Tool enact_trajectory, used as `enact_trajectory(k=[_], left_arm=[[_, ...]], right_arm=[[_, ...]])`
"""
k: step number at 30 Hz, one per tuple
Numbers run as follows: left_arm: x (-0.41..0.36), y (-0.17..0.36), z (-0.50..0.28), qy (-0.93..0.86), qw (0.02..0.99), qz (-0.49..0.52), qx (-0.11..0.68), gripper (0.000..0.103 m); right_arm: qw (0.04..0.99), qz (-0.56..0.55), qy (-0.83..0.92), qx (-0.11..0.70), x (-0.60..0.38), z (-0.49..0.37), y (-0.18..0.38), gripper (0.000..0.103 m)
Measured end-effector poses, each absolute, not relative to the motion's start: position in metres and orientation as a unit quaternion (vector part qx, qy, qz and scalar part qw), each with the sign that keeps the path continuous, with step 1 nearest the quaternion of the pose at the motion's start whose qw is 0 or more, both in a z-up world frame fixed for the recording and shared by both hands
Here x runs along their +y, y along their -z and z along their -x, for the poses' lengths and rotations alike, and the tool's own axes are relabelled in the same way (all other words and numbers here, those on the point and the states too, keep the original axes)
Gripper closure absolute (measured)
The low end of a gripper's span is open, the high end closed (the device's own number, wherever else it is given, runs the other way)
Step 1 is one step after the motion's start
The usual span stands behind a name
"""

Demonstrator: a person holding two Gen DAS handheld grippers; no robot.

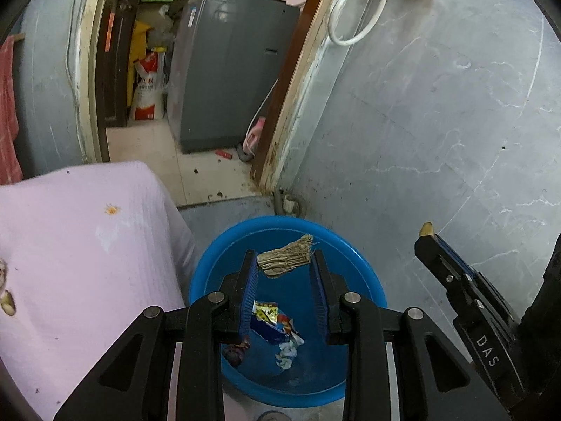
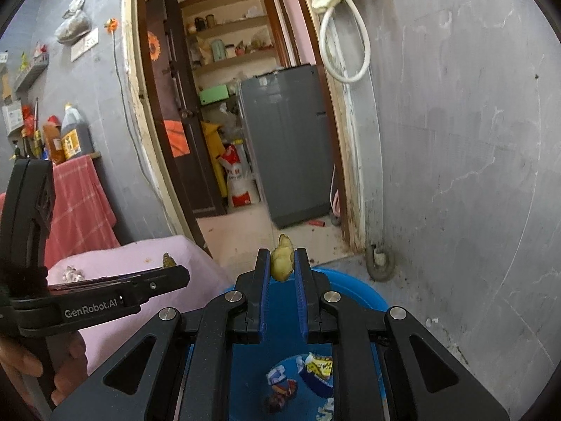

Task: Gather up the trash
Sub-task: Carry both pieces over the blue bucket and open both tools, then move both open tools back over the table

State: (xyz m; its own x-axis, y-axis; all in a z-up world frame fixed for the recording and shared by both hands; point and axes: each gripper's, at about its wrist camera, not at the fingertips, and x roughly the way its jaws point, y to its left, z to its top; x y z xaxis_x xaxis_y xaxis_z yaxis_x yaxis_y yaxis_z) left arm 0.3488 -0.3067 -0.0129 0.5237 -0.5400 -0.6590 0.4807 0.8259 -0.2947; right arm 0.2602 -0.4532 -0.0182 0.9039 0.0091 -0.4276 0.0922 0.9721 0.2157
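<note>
In the left wrist view my left gripper (image 1: pixel 284 258) is shut on a brownish, ribbed dry scrap (image 1: pixel 285 259), held by its ends over a blue basin (image 1: pixel 217 256). Crumpled snack wrappers (image 1: pixel 271 321) lie in the basin's bottom. In the right wrist view my right gripper (image 2: pixel 282 256) is shut on a small yellowish peel piece (image 2: pixel 282 259), above the near part of the same basin (image 2: pixel 354 286). The right gripper (image 1: pixel 428 236) also shows at the right edge of the left wrist view. The left gripper (image 2: pixel 171 273) reaches in from the left of the right wrist view, with a hand (image 2: pixel 21 368) on its handle.
A table under a pink cloth (image 1: pixel 87 245) stands left of the basin, with bits of scrap (image 1: pixel 7 303) on it. A grey wall (image 1: pixel 438 122) rises on the right, with a drain pipe (image 1: pixel 289 205) at its foot. Behind, a doorway opens onto a grey washing machine (image 1: pixel 228 80).
</note>
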Motion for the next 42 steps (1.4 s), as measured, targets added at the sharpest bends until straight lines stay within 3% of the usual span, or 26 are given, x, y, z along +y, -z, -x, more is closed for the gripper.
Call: enact_trajectory(k=[3, 7, 12, 16, 21, 25, 28, 32, 42], left_arm=[[-0.305, 0.017, -0.353, 0.292, 0.868, 0.042, 0.398, 0.072], [-0.302, 0.017, -0.352, 0.292, 0.87, 0.045, 0.394, 0.062], [-0.295, 0.01, -0.351, 0.287, 0.874, 0.056, 0.387, 0.058], [-0.279, -0.001, -0.346, 0.278, 0.886, 0.06, 0.367, 0.05], [-0.257, -0.021, -0.335, 0.262, 0.905, 0.057, 0.33, 0.039], [-0.236, -0.038, -0.324, 0.246, 0.922, 0.056, 0.293, 0.023], [-0.219, -0.049, -0.316, 0.226, 0.935, 0.058, 0.268, 0.007], [-0.19, -0.062, -0.304, 0.205, 0.949, 0.071, 0.23, 0.002], [-0.127, -0.079, -0.278, 0.149, 0.971, 0.057, 0.177, 0.002]], right_arm=[[0.966, -0.121, 0.024, 0.228, -0.456, -0.263, 0.022, 0.089], [0.964, -0.128, 0.028, 0.23, -0.458, -0.265, 0.023, 0.077], [0.966, -0.13, 0.034, 0.221, -0.458, -0.262, 0.019, 0.075], [0.972, -0.128, 0.036, 0.194, -0.454, -0.255, 0.007, 0.057], [0.981, -0.116, 0.038, 0.152, -0.442, -0.245, -0.011, 0.05], [0.985, -0.113, 0.035, 0.123, -0.432, -0.24, -0.022, 0.024], [0.988, -0.11, 0.028, 0.102, -0.422, -0.237, -0.031, 0.016], [0.992, -0.104, 0.019, 0.074, -0.407, -0.231, -0.041, 0.001], [0.996, -0.08, -0.014, 0.036, -0.357, -0.226, -0.06, 0.0]])
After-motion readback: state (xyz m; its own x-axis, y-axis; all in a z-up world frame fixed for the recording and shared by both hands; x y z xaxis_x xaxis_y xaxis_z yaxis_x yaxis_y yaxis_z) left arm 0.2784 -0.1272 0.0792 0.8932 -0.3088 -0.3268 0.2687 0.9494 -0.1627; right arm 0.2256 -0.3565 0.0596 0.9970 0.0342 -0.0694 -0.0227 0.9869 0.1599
